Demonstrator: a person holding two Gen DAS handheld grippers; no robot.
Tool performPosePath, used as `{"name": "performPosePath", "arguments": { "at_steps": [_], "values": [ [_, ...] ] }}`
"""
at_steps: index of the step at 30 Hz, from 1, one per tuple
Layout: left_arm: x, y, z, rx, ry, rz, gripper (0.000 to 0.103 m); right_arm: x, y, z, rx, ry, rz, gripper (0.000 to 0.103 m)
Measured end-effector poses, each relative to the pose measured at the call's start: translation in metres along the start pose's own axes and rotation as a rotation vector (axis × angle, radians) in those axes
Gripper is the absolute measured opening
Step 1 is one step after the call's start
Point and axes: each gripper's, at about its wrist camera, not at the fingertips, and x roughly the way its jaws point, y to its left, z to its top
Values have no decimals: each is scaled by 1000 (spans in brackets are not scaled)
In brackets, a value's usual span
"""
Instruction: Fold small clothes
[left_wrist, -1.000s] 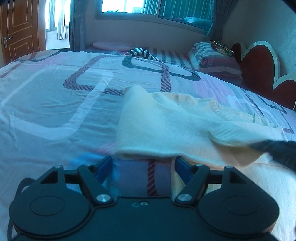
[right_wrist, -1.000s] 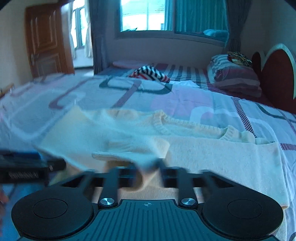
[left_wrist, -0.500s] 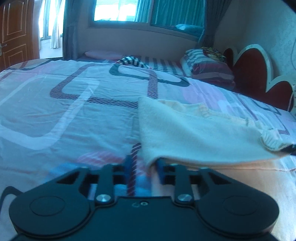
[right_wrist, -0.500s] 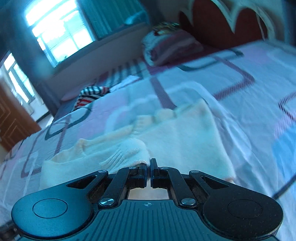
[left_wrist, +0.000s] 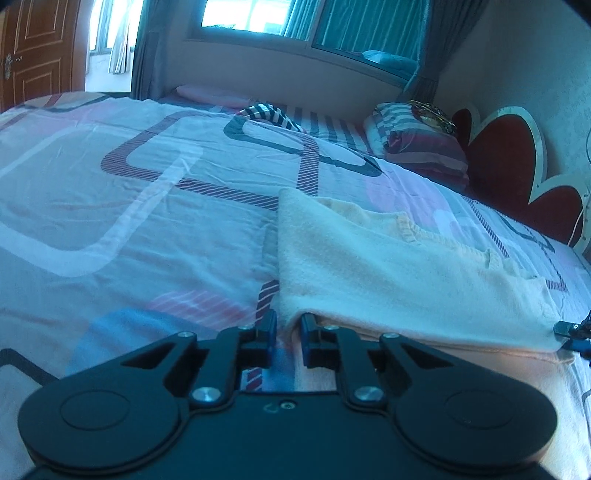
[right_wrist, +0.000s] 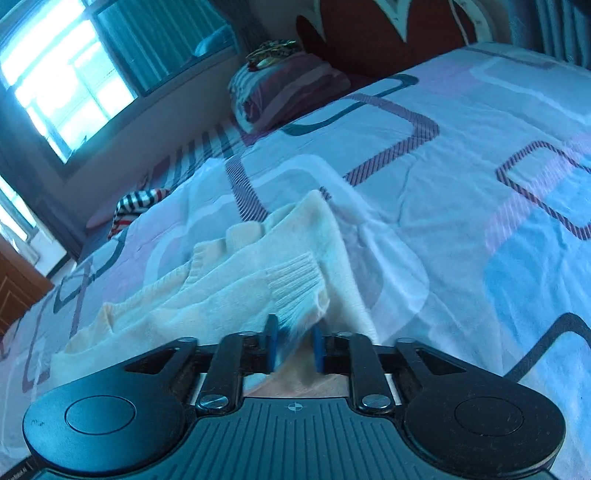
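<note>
A small cream knit sweater (left_wrist: 388, 266) lies on the bed, its left part folded over to the right. My left gripper (left_wrist: 288, 332) sits at the near left corner of the fold, its jaws a little apart with the fabric edge between them. In the right wrist view the sweater (right_wrist: 229, 288) shows its ribbed sleeve cuff (right_wrist: 295, 284) just ahead of my right gripper (right_wrist: 295, 347), whose jaws stand apart with cloth lying loose between them. The right gripper's tip also shows at the far right of the left wrist view (left_wrist: 576, 332).
The bed has a pink, grey and blue patterned quilt (left_wrist: 129, 206). A striped garment (left_wrist: 269, 114) and a striped pillow (left_wrist: 421, 147) lie near the far end. A red headboard (left_wrist: 509, 166) stands at the right. A door (left_wrist: 33, 48) is at far left.
My right gripper was shut on the sleeve cuff half a second ago; its jaws have now opened. My left gripper's jaws closed in since a second ago, then parted slightly. The sleeve has been laid across the sweater.
</note>
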Motion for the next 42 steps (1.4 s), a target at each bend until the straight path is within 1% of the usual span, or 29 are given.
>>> {"name": "performPosePath", "arguments": {
  "at_steps": [2,3,4,5,6,8,10,12,14,16,17,18,19,20,22,23,25,28,30,31,32,33,35,36,38,39,40,41,42],
  "values": [
    [0,1,0,2,-1,3,12,0,-2,1,-4,-2,3,26],
    [0,0,0,3,0,4,12,1,-1,1,-22,2,6,7],
    [0,1,0,3,-1,5,12,1,2,0,-44,9,18,3],
    [0,1,0,4,-3,8,12,-1,4,-1,-61,11,26,2],
    [0,1,0,4,-3,10,12,-4,6,-4,-83,-7,22,2],
    [0,2,-1,2,-2,9,12,-9,7,-8,-126,-25,-9,2],
    [0,2,-1,4,0,8,12,-3,0,-15,-129,13,-36,2],
    [0,1,0,9,6,10,12,-3,2,-16,-168,12,-40,3],
    [-3,-1,2,22,18,3,17,-8,5,-12,-164,-4,-34,3],
    [-9,0,4,17,24,-5,28,-14,5,-6,-140,-32,-4,12],
    [-12,1,6,8,29,-17,29,-16,6,-3,-146,-48,-9,24],
    [-16,2,8,-3,28,-29,34,-16,8,0,-159,-61,-21,40],
    [-20,2,11,-14,21,-35,39,-15,9,3,-168,-70,-31,45],
    [-24,2,14,-25,7,-41,43,-14,9,5,-172,-77,-33,47],
    [-25,-1,23,-41,-20,-43,61,-7,12,10,-192,-73,-38,47],
    [-21,-2,28,-49,-25,-40,63,-4,13,12,-202,-70,-43,47],
    [-7,-4,37,-59,-16,-36,63,8,16,17,-219,-52,-46,47],
    [21,-5,47,-69,29,-28,62,21,21,21,-242,-29,-49,47],
    [39,-2,49,-97,52,-23,62,29,22,21,-252,-14,-56,46],
    [46,0,51,-112,60,-25,60,33,21,21,-256,-6,-56,40],
    [51,2,53,-123,64,-27,60,35,22,21,-261,-5,-59,19],
    [57,3,54,-132,66,-31,58,36,22,21,-270,-1,-51,14],
    [64,4,56,-140,63,-36,56,37,25,18,-296,0,-48,13],
    [66,4,57,-143,60,-38,54,37,26,17,-310,-3,-47,10],
    [68,4,58,-146,52,-38,43,35,26,16,-322,-21,-42,8],
    [69,5,59,-150,51,-42,32,30,26,17,-328,-62,-57,8],
    [70,6,59,-154,51,-44,29,26,26,18,-335,-100,-80,8],
    [71,7,58,-157,49,-41,30,26,25,18,-340,-117,-110,8],
    [72,7,57,-152,45,-40,30,32,22,18,-339,-91,-131,8]
  ]
}}
